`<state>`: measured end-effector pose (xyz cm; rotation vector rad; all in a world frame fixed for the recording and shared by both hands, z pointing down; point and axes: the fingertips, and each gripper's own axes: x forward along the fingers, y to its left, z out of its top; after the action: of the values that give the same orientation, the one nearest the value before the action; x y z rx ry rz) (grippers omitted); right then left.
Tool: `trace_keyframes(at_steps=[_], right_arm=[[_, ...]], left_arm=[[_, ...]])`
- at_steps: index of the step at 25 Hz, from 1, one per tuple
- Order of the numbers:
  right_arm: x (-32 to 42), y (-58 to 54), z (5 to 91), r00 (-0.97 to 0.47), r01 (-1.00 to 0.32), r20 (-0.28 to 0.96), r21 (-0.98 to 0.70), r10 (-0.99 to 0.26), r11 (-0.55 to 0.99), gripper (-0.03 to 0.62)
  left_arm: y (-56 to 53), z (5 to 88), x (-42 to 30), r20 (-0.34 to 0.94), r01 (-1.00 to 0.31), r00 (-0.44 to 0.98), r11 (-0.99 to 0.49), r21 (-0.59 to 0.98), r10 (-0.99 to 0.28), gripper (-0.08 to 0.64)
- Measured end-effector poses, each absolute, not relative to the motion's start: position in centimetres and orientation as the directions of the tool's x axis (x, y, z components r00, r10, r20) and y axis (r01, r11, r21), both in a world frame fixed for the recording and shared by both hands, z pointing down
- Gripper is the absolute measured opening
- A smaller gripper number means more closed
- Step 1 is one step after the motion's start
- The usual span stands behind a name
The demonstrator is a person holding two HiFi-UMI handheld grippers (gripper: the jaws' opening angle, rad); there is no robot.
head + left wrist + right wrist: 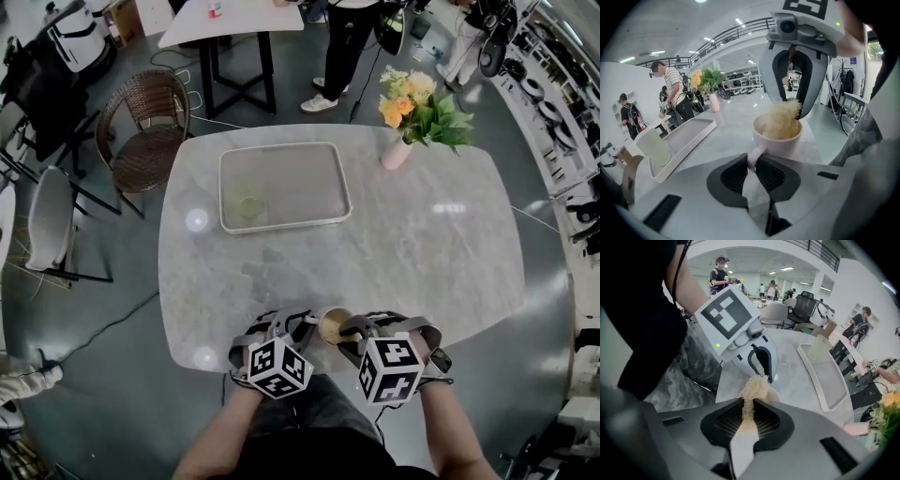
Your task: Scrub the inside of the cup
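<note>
Flanking a pale cup [333, 325] at the near edge of the marble tabletop [422, 244], the left gripper [302, 323] and right gripper [354, 330] close in on it in the head view. In the left gripper view, that gripper's jaws are clamped on the cup's handle [754, 157], probably the surest hold on a stiff, smooth and likely breakable mug. In the right gripper view, the jaws pinch a soft, fibrous scrubber [752, 390] whose tuft dips into the cup's mouth.

Bright, even light from ceiling strips [739, 21] fills every view, leaving soft glare spots on the polished table [422, 253], only faint shadows, strong fisheye bending with dark corners in both gripper views, and a blurred near foreground.
</note>
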<state>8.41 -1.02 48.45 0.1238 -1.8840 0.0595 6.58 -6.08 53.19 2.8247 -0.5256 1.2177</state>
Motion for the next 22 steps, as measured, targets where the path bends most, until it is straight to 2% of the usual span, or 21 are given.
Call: trace_keyframes(at_steps=[4, 13, 22], right_arm=[[8.8, -1.2, 47.9, -0.282, -0.119, 0.957, 0.038, -0.07, 0.992, 0.06], [9.5, -3.2, 48.8, -0.173, -0.037, 0.958, 0.226, -0.229, 0.973, 0.06], [9.9, -2.9, 51.4, -0.103, -0.008, 0.967, 0.233, -0.233, 0.972, 0.06]], left_arm=[[-6.9, 53.3, 6.4, 0.712, -0.325, 0.631, -0.938, -0.116, -0.307, 0.058], [-4.9, 53.2, 5.5, 0.734, -0.31, 0.623, -0.947, -0.088, -0.272, 0.058], [-0.3, 53.3, 6.2, 0.732, -0.294, 0.645, -0.956, -0.024, -0.217, 0.058]])
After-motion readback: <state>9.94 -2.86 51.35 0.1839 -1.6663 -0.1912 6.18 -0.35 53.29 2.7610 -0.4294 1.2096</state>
